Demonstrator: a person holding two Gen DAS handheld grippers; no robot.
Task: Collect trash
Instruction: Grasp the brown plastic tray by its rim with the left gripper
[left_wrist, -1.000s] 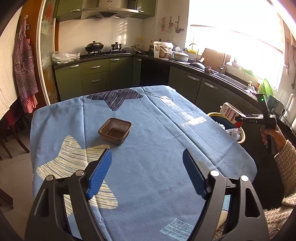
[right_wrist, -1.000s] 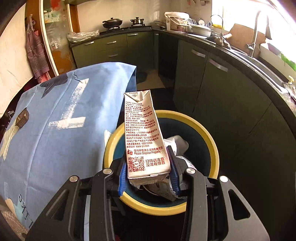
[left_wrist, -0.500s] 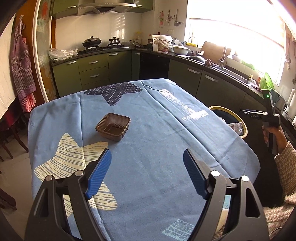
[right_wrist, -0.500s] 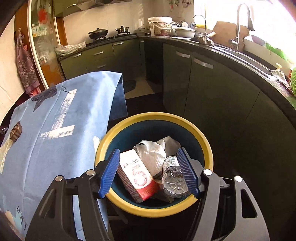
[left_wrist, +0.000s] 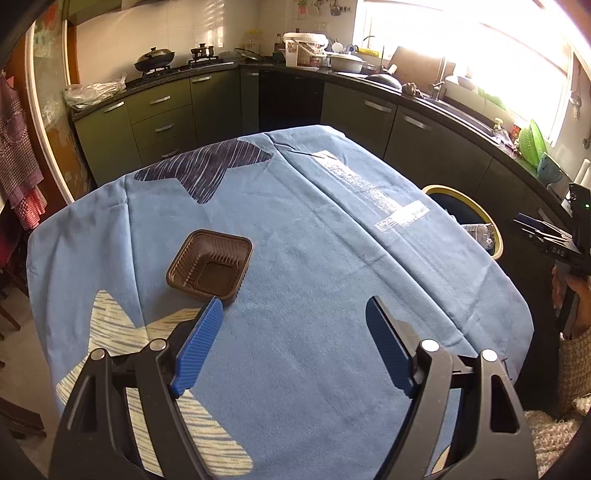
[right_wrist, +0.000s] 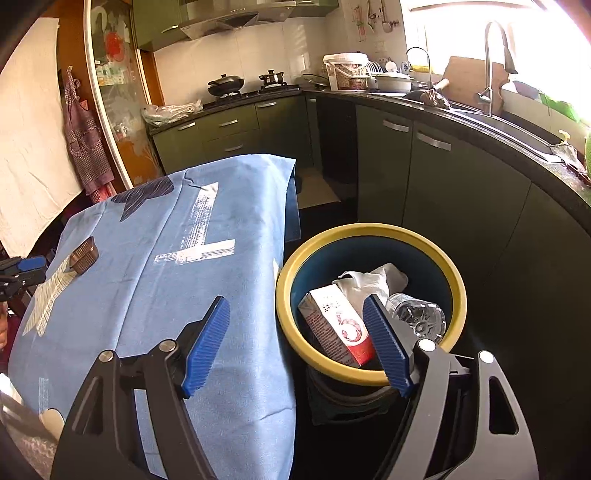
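A brown plastic tray (left_wrist: 209, 265) lies on the blue tablecloth (left_wrist: 314, 258), just beyond the left finger of my left gripper (left_wrist: 293, 306), which is open and holds nothing. The tray (right_wrist: 84, 254) also shows far left in the right wrist view. My right gripper (right_wrist: 295, 306) hangs over the table's edge beside the yellow-rimmed bin (right_wrist: 369, 374); its jaws are opening and nothing is between them. Inside the bin lie a milk carton (right_wrist: 334, 328), crumpled white paper (right_wrist: 364, 282) and a clear plastic bottle (right_wrist: 419, 317). The bin (left_wrist: 467, 201) appears past the table's right edge in the left wrist view.
Dark green kitchen cabinets (right_wrist: 424, 173) and a black counter curve around behind and to the right of the bin. A stove with pots (left_wrist: 155, 61) stands at the back. A person's hand (left_wrist: 569, 295) holds the other gripper at the right edge. An apron (right_wrist: 83, 140) hangs at left.
The right gripper opened and dropped the milk carton into the bin, then swung left toward the table. The left gripper moved closer to the brown tray, still open.
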